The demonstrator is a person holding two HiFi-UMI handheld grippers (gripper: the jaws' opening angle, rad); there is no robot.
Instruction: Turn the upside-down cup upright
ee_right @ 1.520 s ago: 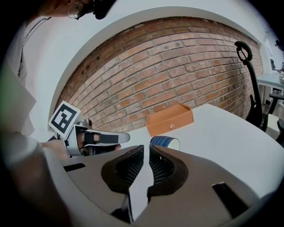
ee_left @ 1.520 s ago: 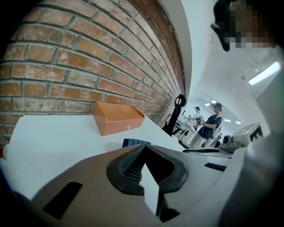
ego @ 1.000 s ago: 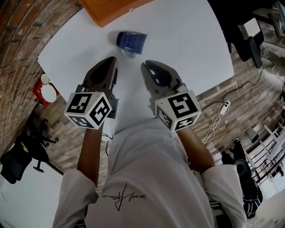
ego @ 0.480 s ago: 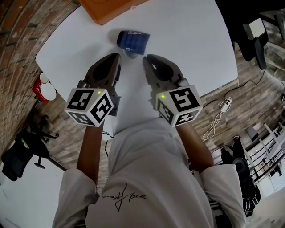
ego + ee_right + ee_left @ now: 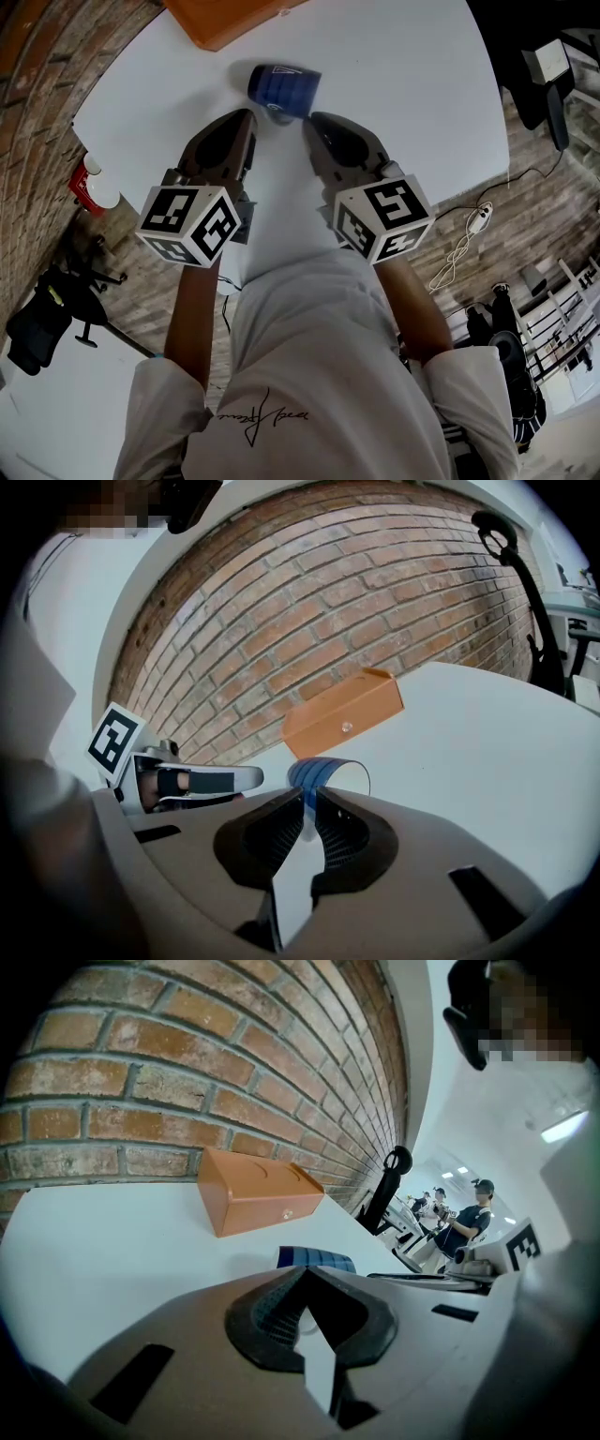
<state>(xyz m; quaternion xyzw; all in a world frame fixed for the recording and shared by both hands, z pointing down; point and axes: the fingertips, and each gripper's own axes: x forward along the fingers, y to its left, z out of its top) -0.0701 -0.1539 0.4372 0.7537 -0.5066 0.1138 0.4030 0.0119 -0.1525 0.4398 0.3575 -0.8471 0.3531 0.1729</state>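
A blue ribbed cup (image 5: 283,86) is on the white table (image 5: 403,84), just beyond both grippers. In the right gripper view the cup (image 5: 314,772) seems to lie on its side, its pale mouth turned right. The left gripper view shows only the cup's (image 5: 316,1258) blue top edge above the jaws. My left gripper (image 5: 246,117) is shut and empty, its tip just short of the cup on the left. My right gripper (image 5: 314,120) is also shut and empty, its tip close below the cup's right end. Neither touches the cup.
An orange box (image 5: 220,19) sits at the table's far edge behind the cup, near a brick wall (image 5: 187,1072). A red and white object (image 5: 94,183) is on the floor at left, and a white cable (image 5: 459,248) at right. A person (image 5: 469,1222) stands in the background.
Both grippers have crept forward toward the cup, and the gap between their tips and the cup has shrunk. The cup has not moved on the table.
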